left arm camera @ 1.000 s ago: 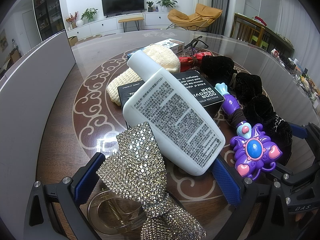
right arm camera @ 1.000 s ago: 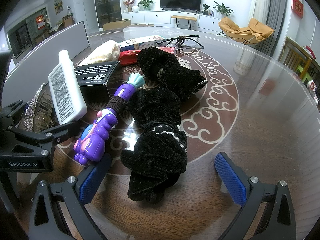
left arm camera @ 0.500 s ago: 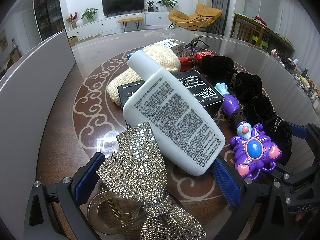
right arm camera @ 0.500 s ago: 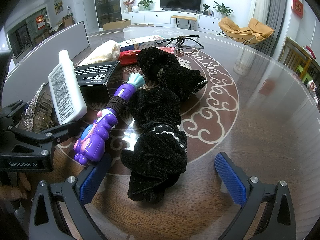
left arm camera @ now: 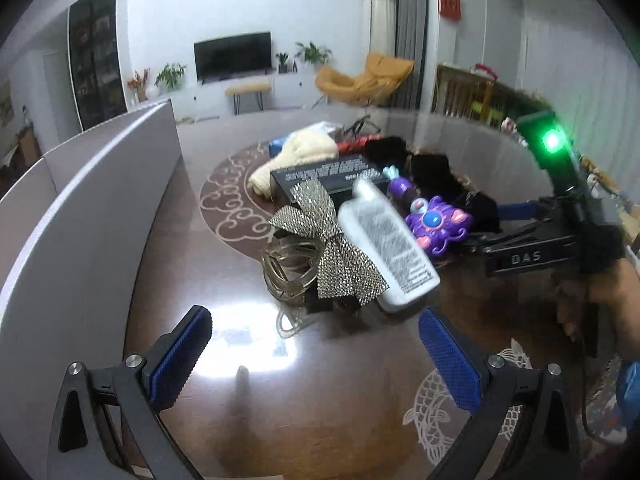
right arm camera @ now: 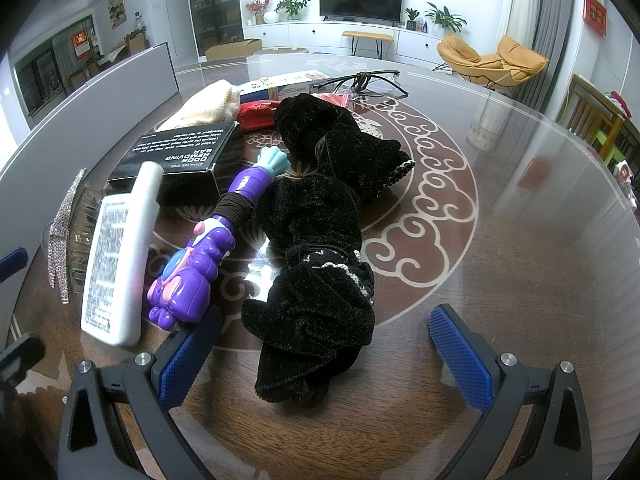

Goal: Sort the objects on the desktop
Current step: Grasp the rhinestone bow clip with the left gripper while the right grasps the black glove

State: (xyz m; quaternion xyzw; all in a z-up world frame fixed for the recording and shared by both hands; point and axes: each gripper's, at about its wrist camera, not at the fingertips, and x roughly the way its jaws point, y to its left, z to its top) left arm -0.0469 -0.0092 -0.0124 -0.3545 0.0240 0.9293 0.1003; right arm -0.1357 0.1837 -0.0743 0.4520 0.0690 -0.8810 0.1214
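In the left wrist view, the left gripper (left arm camera: 314,354) hangs above bare table (left arm camera: 160,248) with its jaws spread wide and nothing between the blue pads (left arm camera: 180,354). In front of it lies the heap of desktop objects. The white bottle (left arm camera: 390,250) leans on the rhinestone bow (left arm camera: 330,246), which sits over a clear hair claw (left arm camera: 290,272). Behind them are the black box (left arm camera: 326,178), the purple toy wand (left arm camera: 434,222) and a cream knitted piece (left arm camera: 298,156). The picture is a little blurred, so small details I cannot tell. The right gripper's body is visible at the right edge, near the wand. In the right wrist view, the right gripper (right arm camera: 324,360) also has its jaws spread apart and holds nothing. The black velvet cloth (right arm camera: 320,248) lies between and just ahead of its pads (right arm camera: 460,360), and the wand touches the cloth on one side and the bottle on the other. Farther back are a red packet (right arm camera: 258,114), a flat carton (right arm camera: 280,84) and a pair of glasses (right arm camera: 368,80). As I judge it, the sorting is hardly begun. All the objects are together in one mixed pile in the middle of the table, no separate groups are visible, and neither gripper has taken anything, so nearly all the work is left.
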